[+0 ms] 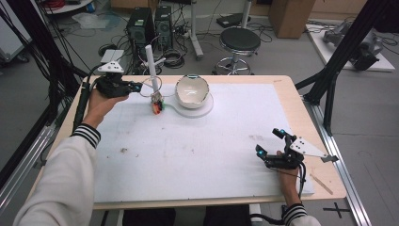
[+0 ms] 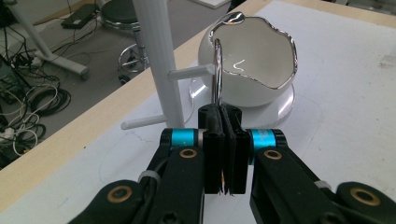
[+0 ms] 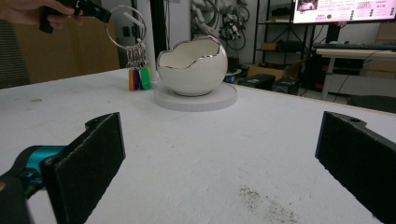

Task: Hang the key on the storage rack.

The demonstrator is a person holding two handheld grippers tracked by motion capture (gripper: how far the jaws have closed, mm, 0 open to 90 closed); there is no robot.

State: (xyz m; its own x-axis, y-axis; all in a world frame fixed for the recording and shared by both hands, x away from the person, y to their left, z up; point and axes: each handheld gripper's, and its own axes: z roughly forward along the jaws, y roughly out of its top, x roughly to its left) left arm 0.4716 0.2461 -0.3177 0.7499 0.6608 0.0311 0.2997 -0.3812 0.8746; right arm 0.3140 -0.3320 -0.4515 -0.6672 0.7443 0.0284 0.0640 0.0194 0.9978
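Observation:
My left gripper (image 1: 138, 86) (image 2: 224, 112) is shut on a metal key ring (image 2: 217, 70) (image 3: 126, 28), from which several coloured tags (image 1: 157, 107) (image 3: 137, 78) hang just above the mat. The ring is held at the tip of a side peg of a white peg stand (image 1: 150, 63) (image 2: 156, 60); I cannot tell whether the peg passes through it. To the right of the stand, a white egg-shaped bowl (image 1: 192, 90) (image 2: 254, 56) (image 3: 192, 67) rests on a round white base (image 1: 203, 111). My right gripper (image 1: 269, 141) (image 3: 224, 154) is open and empty over the mat's near right.
A white mat (image 1: 197, 155) covers the wooden table. A thin wooden stick (image 1: 321, 182) lies near the right front corner. Beyond the far edge are a stool (image 1: 240, 42), computer towers (image 1: 149, 26) and floor cables. Black frame posts (image 1: 331, 80) stand at the right.

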